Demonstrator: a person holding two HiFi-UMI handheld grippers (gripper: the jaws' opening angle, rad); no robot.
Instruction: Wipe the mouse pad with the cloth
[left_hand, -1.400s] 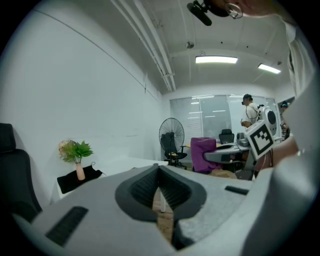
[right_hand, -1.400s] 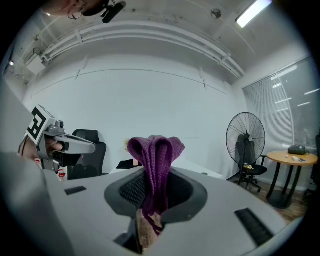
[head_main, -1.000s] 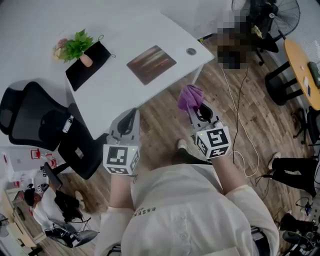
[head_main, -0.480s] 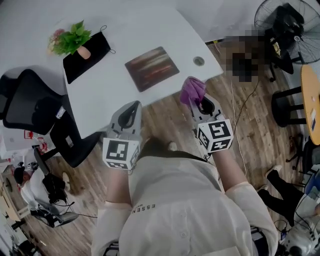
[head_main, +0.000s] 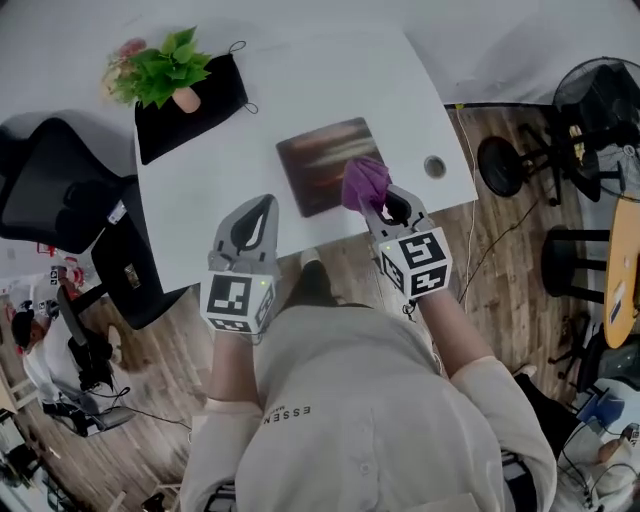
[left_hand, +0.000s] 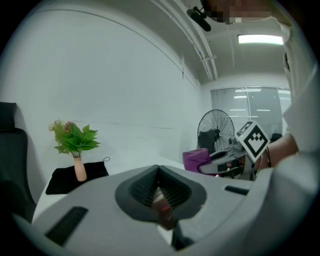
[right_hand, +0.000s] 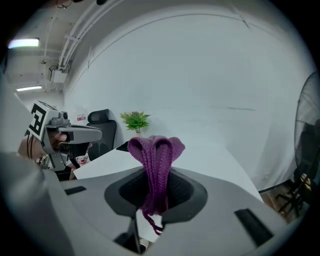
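My right gripper has its jaws clamped on a purple knitted cloth. The cloth is pinched at a bunched fold, so a soft looped wad stands out past my tips and a loose thread hangs below. In the head view this wad hangs over the near right corner of the dark brown rectangular mouse pad, which lies flat on the white table. I cannot tell whether cloth and pad touch yet.

My left gripper has its jaws together with nothing between them, and it hovers off the table's near edge, left of the pad.

The cloth looks light, limp and grippy, so I judge my hold at the gathered middle is the right one, as the free wad will flatten under pressure. The pad seems thin and flexible and may slide on the smooth top, so pinning its near left corner with my left tips would probably help.
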